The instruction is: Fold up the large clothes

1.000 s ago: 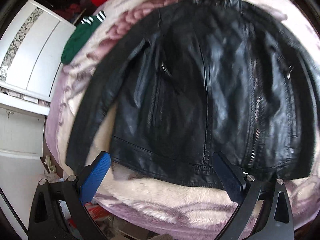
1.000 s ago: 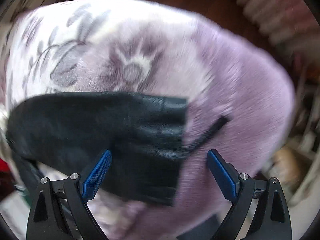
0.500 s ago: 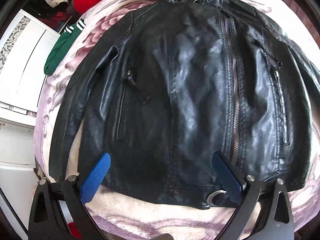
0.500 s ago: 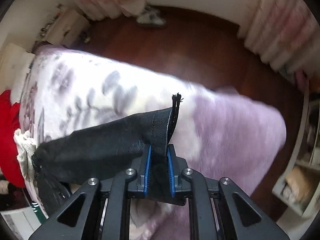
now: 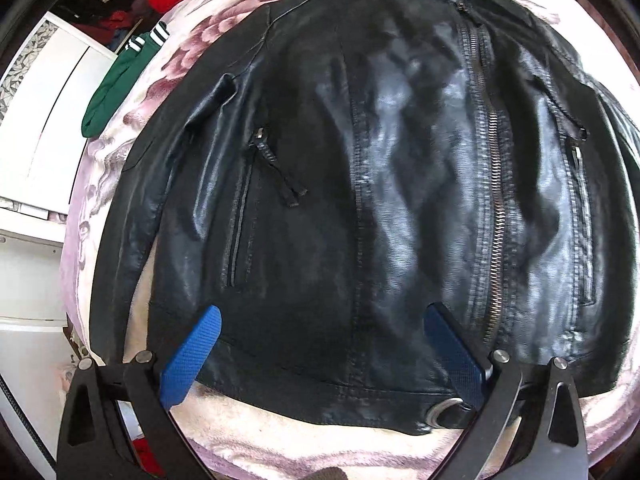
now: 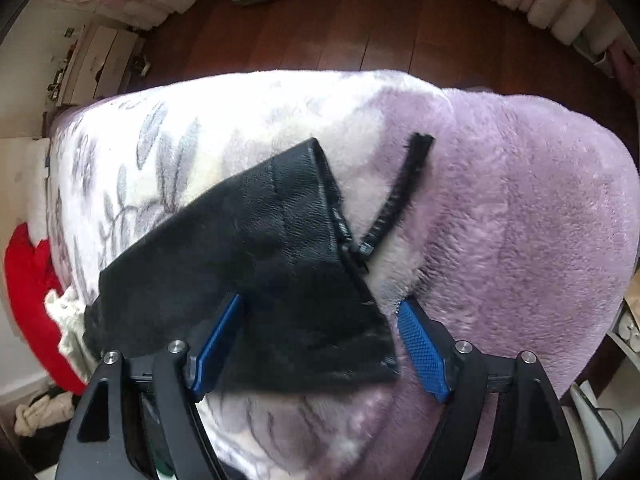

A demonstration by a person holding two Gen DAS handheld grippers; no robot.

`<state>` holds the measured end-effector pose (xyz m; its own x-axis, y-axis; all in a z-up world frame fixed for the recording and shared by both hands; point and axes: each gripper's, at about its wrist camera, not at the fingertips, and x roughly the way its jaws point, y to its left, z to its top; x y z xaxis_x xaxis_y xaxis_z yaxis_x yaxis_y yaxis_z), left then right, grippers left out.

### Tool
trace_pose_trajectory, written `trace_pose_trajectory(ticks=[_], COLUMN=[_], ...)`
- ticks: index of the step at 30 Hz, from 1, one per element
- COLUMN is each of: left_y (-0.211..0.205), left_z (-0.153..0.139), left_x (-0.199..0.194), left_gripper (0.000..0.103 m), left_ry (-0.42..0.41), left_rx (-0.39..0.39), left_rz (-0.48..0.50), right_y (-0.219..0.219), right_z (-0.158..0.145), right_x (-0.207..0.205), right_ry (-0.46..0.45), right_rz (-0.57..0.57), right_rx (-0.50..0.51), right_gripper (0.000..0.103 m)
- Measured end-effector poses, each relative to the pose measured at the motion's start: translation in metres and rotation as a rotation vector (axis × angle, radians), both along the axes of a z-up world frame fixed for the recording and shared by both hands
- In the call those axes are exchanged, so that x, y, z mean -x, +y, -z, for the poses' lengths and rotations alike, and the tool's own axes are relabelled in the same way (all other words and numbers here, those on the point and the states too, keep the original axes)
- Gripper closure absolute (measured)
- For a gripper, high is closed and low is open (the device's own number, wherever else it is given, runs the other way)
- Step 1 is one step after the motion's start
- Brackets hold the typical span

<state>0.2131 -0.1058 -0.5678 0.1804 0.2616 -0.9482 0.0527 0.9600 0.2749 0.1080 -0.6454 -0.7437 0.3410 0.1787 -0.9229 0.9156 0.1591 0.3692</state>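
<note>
Black leather jacket (image 5: 360, 200) lay front-up, flat on bed's floral blanket (image 6: 520, 220). Left hand-held gripper (image 5: 320, 356) wide over hem. Right hand-held gripper (image 6: 320, 340) just reopened, wide, sleeve cuff (image 6: 280, 260) loose between pads. Best next: regrip cuff squarely, fold sleeve across chest.

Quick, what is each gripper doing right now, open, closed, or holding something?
Left gripper: open, over the black jacket, holding nothing.
Right gripper: open, has just been opening; the sleeve cuff lies between, released.

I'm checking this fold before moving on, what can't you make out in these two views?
- Left wrist view: the jacket right sleeve runs off the frame edge.
- Left wrist view: hem buckle partly behind the left hand-held gripper.
- Right wrist view: sleeve cuff only; jacket body out of frame.
</note>
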Motion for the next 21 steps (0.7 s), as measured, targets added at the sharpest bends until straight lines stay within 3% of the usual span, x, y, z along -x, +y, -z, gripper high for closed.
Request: trace_pose_trajectory(ticks=[1,2,3,4,6,9,11,15,17,21], left_y=[0.002,0.006,0.008,0.012,0.016,0.025,0.034,0.057,0.073,0.113], left_z=[0.000,0.001,0.001,0.001,-0.001,-0.006,-0.013,-0.029,-0.037,-0.052], left_x=[0.000,0.000,-0.001,-0.001,-0.001,-0.002,-0.003,-0.003,-0.001,0.007], left_gripper=[0.000,0.000,0.000,0.000,0.000,0.000,0.000,0.000,0.000,0.000], left_ry=[0.001,0.000,-0.004,-0.002,0.000,-0.002,-0.009,-0.040,-0.054,-0.082], left_rx=[-0.002,-0.003,0.000,0.004,0.014,0.030,0.048,0.070,0.066,0.053], left_rz=[-0.003,-0.008,-0.015,-0.022,-0.033,-0.046,-0.056,-0.072,-0.079,-0.109], right_y=[0.001,0.003,0.004,0.002,-0.001,0.001,0.008,0.034,0.069,0.158], right_z=[-0.001,-0.004,-0.005,-0.008,-0.015,-0.050,-0.081,-0.151,-0.193,-0.249], right_x=[-0.005,-0.008,-0.012,-0.013,-0.011,-0.013,-0.021,-0.048,-0.082,-0.154], right_ry=[-0.001,-0.003,-0.012,-0.031,-0.110,-0.167,-0.222,-0.310,-0.345,-0.366], right_rz=[0.010,0.024,0.033,0.043,0.076,0.082,0.087,0.015,-0.097,-0.342], right_rx=[0.007,0.017,0.020,0.014,-0.024,0.020,0.051,0.122,0.167,0.220], right_gripper=[0.024,0.034,0.046,0.070,0.074,0.081,0.095,0.095,0.095,0.095])
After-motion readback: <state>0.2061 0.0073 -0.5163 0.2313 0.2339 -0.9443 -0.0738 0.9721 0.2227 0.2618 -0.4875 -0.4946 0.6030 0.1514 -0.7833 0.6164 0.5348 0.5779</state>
